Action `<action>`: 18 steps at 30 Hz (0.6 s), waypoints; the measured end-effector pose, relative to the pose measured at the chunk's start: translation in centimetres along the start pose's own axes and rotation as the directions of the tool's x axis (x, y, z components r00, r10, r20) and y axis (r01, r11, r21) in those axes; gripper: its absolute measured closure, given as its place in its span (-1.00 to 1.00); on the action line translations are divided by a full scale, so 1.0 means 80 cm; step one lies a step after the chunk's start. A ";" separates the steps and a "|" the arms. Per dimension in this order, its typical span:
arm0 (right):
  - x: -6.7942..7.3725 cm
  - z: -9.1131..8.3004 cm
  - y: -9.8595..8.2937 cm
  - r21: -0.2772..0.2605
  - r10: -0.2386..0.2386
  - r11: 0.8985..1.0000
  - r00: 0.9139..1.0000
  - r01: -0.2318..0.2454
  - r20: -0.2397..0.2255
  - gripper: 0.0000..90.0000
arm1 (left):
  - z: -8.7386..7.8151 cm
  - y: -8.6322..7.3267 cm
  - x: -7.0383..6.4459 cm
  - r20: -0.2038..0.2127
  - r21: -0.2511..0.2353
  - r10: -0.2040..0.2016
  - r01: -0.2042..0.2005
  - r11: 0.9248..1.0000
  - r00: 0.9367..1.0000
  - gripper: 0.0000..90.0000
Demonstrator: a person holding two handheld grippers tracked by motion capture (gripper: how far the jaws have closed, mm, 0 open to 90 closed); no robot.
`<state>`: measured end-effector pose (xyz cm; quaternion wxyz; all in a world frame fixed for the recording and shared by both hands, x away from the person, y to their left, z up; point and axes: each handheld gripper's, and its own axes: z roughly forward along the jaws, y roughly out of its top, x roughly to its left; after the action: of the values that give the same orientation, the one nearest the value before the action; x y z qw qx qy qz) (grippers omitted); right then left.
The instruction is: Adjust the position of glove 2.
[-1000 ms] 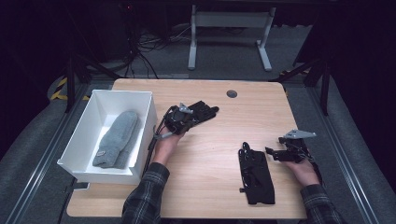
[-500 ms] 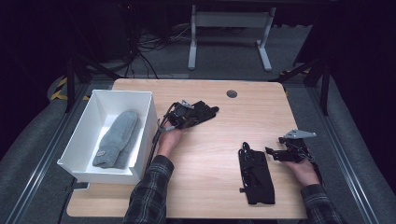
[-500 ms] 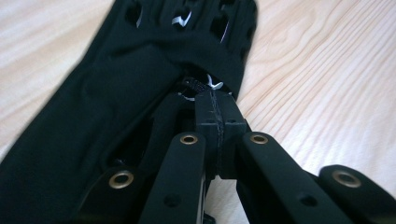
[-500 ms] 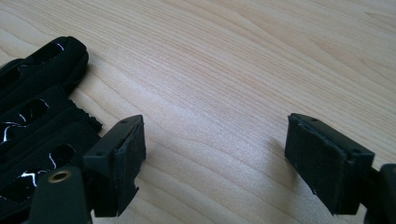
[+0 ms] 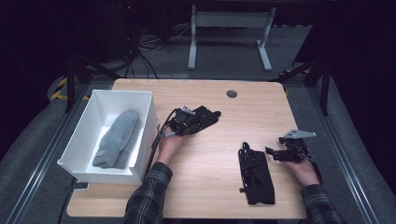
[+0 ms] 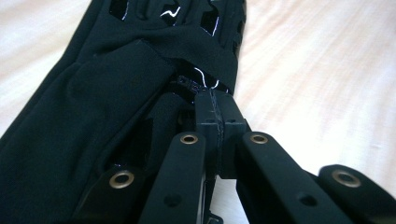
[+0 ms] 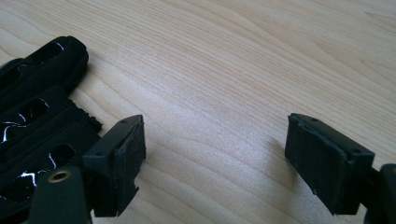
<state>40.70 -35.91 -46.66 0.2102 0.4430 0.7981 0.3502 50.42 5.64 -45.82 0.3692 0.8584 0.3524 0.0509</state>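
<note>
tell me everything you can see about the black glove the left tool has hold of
The black glove is soft matte fabric with glossy cut-out panels and a band across it. It lies flat on the wooden table, near the middle, right of the white bin, fingers pointing away from the person. The left tool has its jaws shut on a fold near the band. A second black glove lies apart, nearer the right tool.

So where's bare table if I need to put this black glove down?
Bare wood lies between the left gripper and the second black glove, and along the far edge by the round grommet. The white bin with its grey mitten crowds the left.
</note>
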 end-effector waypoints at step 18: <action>0.000 0.000 0.000 0.000 -0.001 1.000 1.000 0.001 0.001 -0.53 | -0.013 -0.024 -0.063 0.078 0.057 0.045 -0.050 0.997 0.996 1.00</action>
<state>40.70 -35.90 -46.66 0.2105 0.4428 0.7982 0.3500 45.20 3.95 -45.52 0.3555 0.8784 0.3190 0.0164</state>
